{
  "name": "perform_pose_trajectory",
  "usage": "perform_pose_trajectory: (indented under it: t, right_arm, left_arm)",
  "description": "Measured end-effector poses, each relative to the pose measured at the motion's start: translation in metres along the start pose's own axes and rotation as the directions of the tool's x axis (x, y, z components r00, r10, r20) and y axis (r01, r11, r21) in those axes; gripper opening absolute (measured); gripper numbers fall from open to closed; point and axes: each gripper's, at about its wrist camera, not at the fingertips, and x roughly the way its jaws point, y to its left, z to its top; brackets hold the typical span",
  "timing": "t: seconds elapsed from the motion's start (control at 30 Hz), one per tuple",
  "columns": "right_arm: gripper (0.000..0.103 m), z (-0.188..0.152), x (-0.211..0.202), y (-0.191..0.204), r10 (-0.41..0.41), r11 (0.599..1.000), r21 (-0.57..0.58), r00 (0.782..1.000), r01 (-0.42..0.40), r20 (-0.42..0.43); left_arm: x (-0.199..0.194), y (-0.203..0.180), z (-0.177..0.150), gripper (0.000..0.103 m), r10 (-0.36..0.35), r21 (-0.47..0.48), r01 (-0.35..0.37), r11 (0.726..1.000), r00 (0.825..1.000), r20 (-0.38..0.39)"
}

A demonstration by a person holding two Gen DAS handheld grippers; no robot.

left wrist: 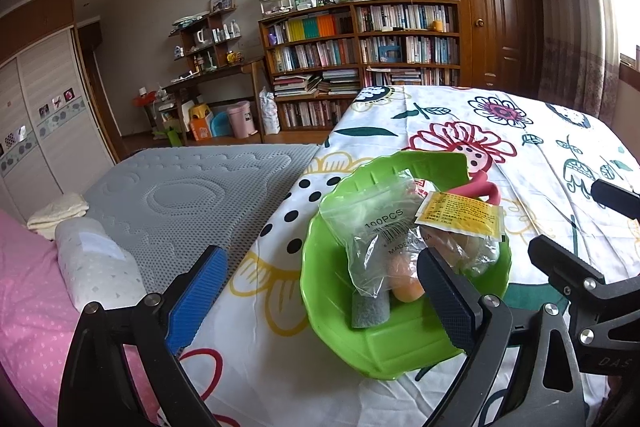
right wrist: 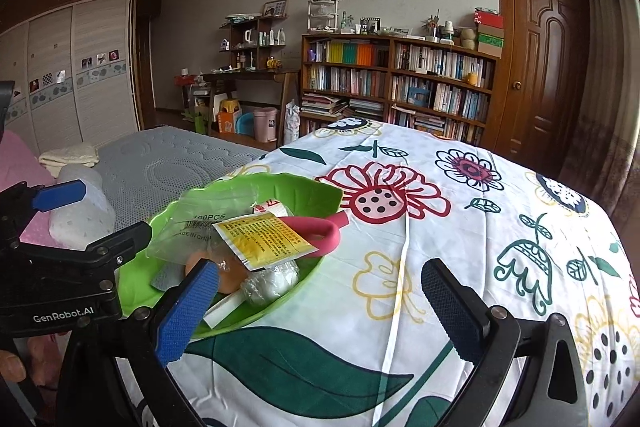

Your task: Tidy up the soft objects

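Observation:
A green leaf-shaped tray (left wrist: 384, 351) (right wrist: 304, 187) sits on the floral sheet and holds soft items. In it lie a clear "100PCS" bag (left wrist: 376, 223) (right wrist: 200, 223), a yellow packet (left wrist: 460, 215) (right wrist: 260, 239), a pink looped piece (left wrist: 480, 189) (right wrist: 320, 231), an orange puff (left wrist: 406, 287) (right wrist: 232, 275), a grey sponge (left wrist: 370, 311) and a white wrapped ball (right wrist: 272, 279). My left gripper (left wrist: 320, 299) (right wrist: 112, 211) is open, its right finger over the tray's near side and its left finger outside the tray. My right gripper (right wrist: 320, 311) (left wrist: 568, 217) is open and empty, just right of the tray.
The floral sheet (right wrist: 460, 227) covers the bed's right part. The grey mattress (left wrist: 192, 195) lies bare to the left, with a white pillow (left wrist: 92, 263), a folded towel (left wrist: 60, 211) and pink bedding (left wrist: 28, 299). A bookshelf (left wrist: 360, 67), desk and door stand beyond.

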Motion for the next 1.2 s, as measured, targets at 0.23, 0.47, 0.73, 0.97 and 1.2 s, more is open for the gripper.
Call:
perform_pose_trajectory:
  t: [0.23,0.47,0.73,0.97,1.2]
  right_arm:
    - [0.103,0.002,0.007,0.007,0.096,0.995,-0.005,0.994,-0.096,-0.054]
    - [0.103,-0.003,0.012,0.021,0.101,0.993,-0.051,0.99,-0.106,-0.094]
    - [0.103,-0.005,0.018,0.027,0.119,0.991,-0.054,0.985,-0.126,-0.125]
    - [0.103,-0.005,0.019,0.032,0.123,0.988,-0.072,0.983,-0.134,-0.136]
    - [0.103,-0.005,0.018,0.036,0.118,0.987,-0.089,0.983,-0.131,-0.138]
  left_arm:
    - [0.002,0.005,-0.007,0.096,0.015,0.002,-0.015,1.0,1.0,-0.017]
    - [0.006,0.011,-0.015,0.096,0.039,0.006,-0.038,0.999,0.999,-0.036]
    - [0.01,0.012,-0.018,0.096,0.052,0.011,-0.051,0.999,0.998,-0.046]
    - [0.015,0.015,-0.018,0.096,0.061,0.009,-0.061,0.998,0.997,-0.052]
    - [0.015,0.015,-0.018,0.096,0.061,0.009,-0.061,0.998,0.997,-0.052]
